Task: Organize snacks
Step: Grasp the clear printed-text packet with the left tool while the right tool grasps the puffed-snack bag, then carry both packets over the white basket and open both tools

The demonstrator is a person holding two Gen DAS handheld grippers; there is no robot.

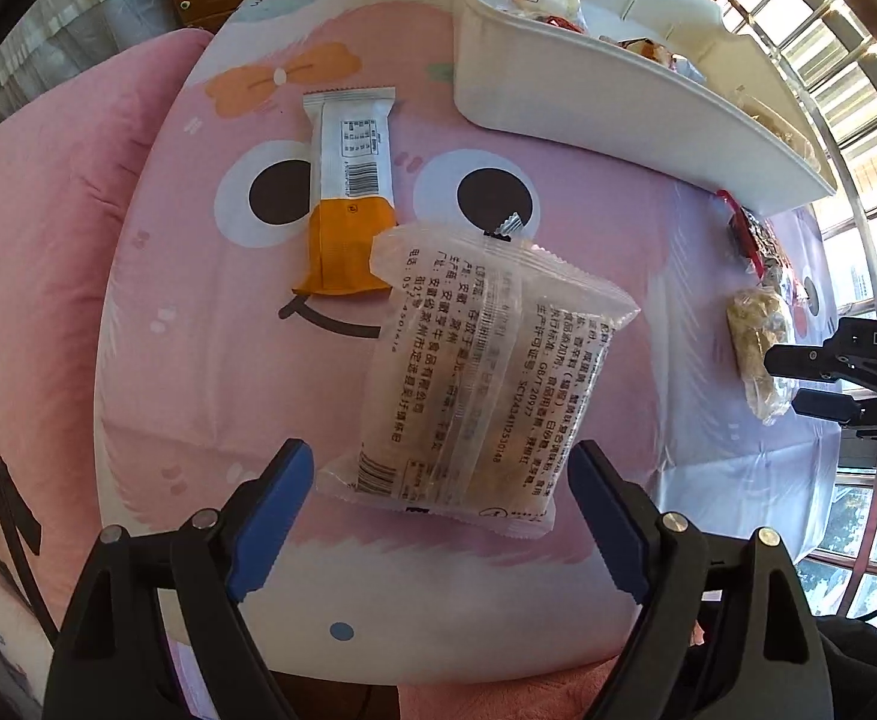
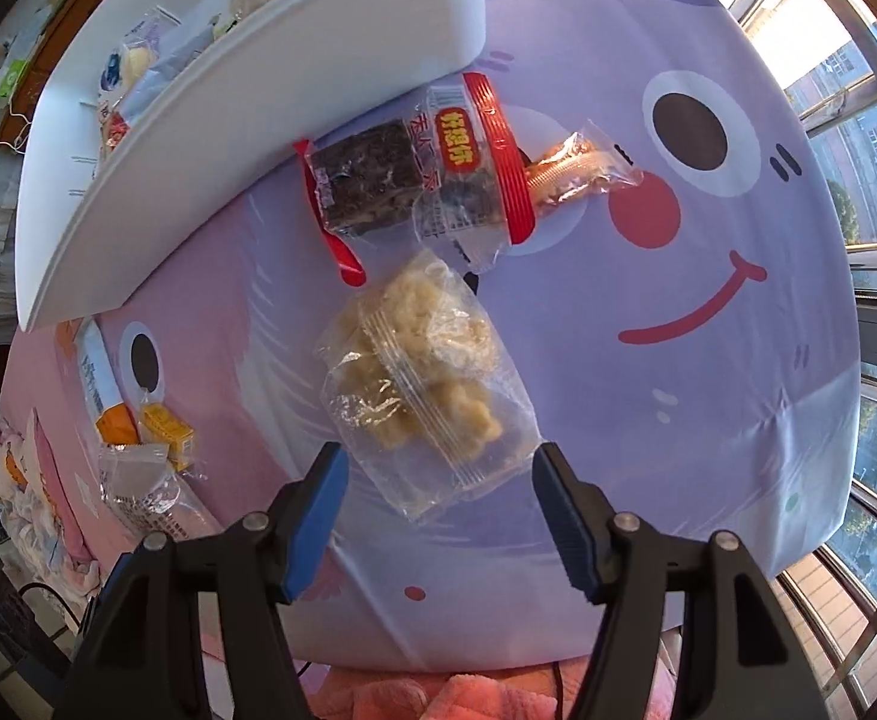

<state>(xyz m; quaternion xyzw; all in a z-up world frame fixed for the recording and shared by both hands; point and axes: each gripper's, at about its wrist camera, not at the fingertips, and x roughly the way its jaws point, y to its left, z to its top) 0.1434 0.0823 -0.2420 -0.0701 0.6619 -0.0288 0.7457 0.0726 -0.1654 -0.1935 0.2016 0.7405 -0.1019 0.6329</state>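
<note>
The left gripper (image 1: 438, 516) is hanging wide open over a clear printed snack packet (image 1: 474, 372) lying on the cartoon tablecloth (image 1: 168, 330), pads not touching it; the right gripper (image 2: 438, 516) is likewise standing open (nothing gripped) around the near end of a pale puffed-snack bag (image 2: 426, 384). The white bin (image 1: 588, 96) is sitting just beyond, snacks inside.

My left gripper (image 1: 441, 519) is black moulded plastic, two angular arms branching into a Y, each fingertip faced with a blue pad (image 1: 270, 516) with a toothed inner edge and pinned by round silver screws behind the pads. My right gripper (image 2: 438, 519) has the same black arms, blue pads and silver screws. Seen from my left side, its black body carries white letters "DAS".
</note>
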